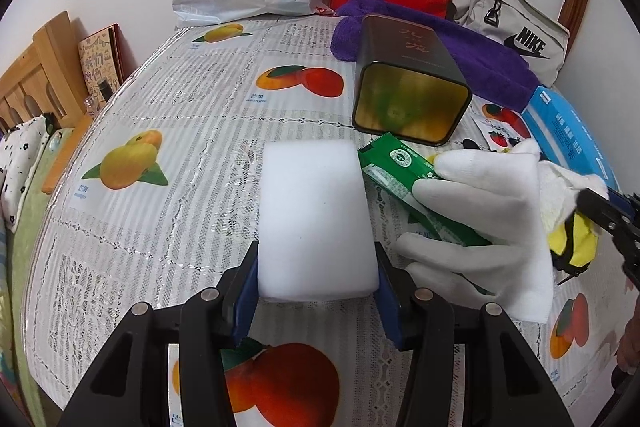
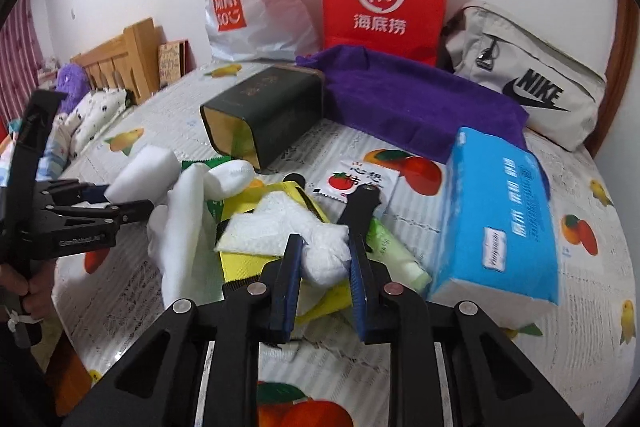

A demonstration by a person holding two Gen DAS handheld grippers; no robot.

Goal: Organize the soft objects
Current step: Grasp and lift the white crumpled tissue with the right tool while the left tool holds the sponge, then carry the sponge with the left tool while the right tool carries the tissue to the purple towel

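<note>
Left wrist view: the left gripper (image 1: 318, 287) clamps a white foam block (image 1: 316, 215) by its near end above the fruit-print tablecloth (image 1: 160, 131), while at 3 o'clock a white glove (image 1: 480, 211) lies over green sachets (image 1: 396, 171). Right wrist view shows the right gripper (image 2: 324, 259) closed on a crumpled white cloth (image 2: 296, 227) atop a yellow pouch (image 2: 248, 259), at the heap's centre. Sorting looks barely begun (no item appears to have reached a container): the dark tin (image 2: 268, 111), on its side at 11 o'clock from the heap, is not seen to hold any soft item, and the pile remains mixed. Count, as far as visible: one foam block, one glove, one cloth, one purple towel (image 2: 420, 103) at 12 o'clock, one blue tissue pack (image 2: 496, 219) at 3 o'clock, one pale green tube (image 2: 396, 255), one tomato sachet (image 2: 356, 179), two shopping bags and one sports bag behind.
</note>
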